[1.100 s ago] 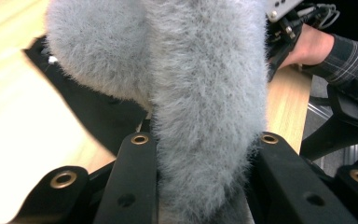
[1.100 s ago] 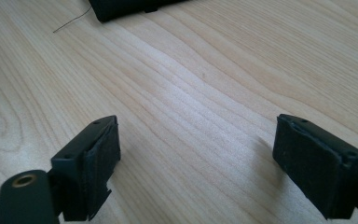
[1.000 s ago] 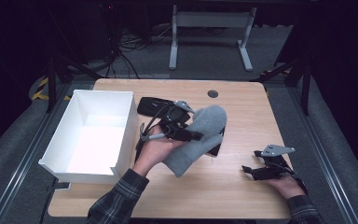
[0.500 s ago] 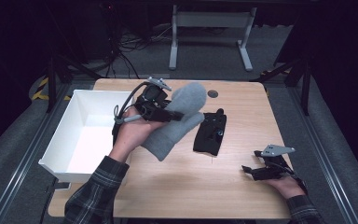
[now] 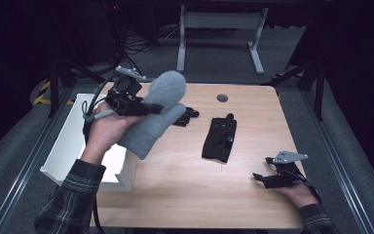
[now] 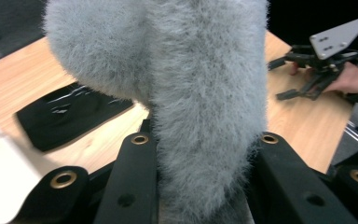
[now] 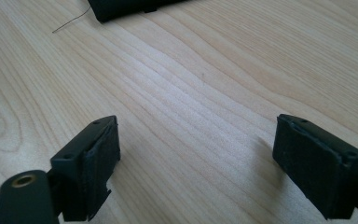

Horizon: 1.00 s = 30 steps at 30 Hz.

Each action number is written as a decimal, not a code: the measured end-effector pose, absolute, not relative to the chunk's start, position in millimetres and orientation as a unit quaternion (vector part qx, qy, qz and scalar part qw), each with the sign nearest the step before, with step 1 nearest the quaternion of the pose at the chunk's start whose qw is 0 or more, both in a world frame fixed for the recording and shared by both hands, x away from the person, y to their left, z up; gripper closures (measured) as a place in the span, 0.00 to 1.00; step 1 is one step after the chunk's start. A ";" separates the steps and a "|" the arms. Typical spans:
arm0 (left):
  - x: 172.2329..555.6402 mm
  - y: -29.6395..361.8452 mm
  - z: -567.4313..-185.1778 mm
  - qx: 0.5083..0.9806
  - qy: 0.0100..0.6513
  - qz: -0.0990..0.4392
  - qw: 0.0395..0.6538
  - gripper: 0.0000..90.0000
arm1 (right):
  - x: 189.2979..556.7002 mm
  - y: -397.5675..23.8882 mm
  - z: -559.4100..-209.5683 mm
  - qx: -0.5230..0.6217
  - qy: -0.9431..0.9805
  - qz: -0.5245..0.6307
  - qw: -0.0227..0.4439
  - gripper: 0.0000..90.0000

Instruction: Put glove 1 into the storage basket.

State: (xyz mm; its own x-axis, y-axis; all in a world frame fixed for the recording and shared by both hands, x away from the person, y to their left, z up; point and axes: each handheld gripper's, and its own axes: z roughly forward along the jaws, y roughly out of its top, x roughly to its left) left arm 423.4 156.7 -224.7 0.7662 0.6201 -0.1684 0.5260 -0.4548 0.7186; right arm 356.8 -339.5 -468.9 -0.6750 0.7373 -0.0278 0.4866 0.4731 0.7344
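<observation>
Here the left gripper (image 5: 143, 108) was raised above the table (image 5: 185, 195), its jaws pinched on a fluffy grey mitten (image 5: 158, 114). In the high view the mitten's long axis ran on a slant: the rounded fingertip end rose above and beyond the gripper, toward the far edge of the table, while the open cuff hung down below the gripper, toward the person's near side. The jaws crossed the mitten roughly at its middle, just where the thumb (image 5: 175, 111) jutted out on the side away from the hand. In the left gripper view the grey fleece (image 6: 200, 107) stood upright between the two black jaws, squeezed narrower where they pressed it. A white box (image 5: 73, 146) sat below and beside the holding hand, and a black glove (image 5: 220, 139) lay flat on the wood, well apart from the gripper on its thumb side. Another dark glove (image 5: 187, 116) lay just behind the mitten. The right gripper (image 5: 271, 179) rested near the table's near corner, jaws spread wide over bare wood (image 7: 186, 121), holding nothing.
</observation>
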 end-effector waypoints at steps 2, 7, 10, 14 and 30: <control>422.7 166.2 -222.9 0.848 0.346 0.066 0.396 0.81 | 356.8 -339.5 -468.9 0.364 0.841 0.362 0.173 0.17; 420.8 190.7 -222.0 0.842 0.366 0.078 0.389 0.81 | 356.8 -339.6 -468.9 0.365 0.840 0.362 0.173 0.17; 419.4 204.9 -222.8 0.835 0.379 0.080 0.391 0.81 | 356.8 -339.6 -468.8 0.366 0.840 0.361 0.174 0.17; 416.8 222.8 -226.3 0.828 0.397 0.090 0.385 0.81 | 356.9 -339.7 -468.9 0.366 0.840 0.361 0.174 0.17; 415.1 273.7 -274.6 0.802 0.466 0.084 0.365 0.81 | 357.0 -339.8 -468.8 0.367 0.840 0.361 0.174 0.17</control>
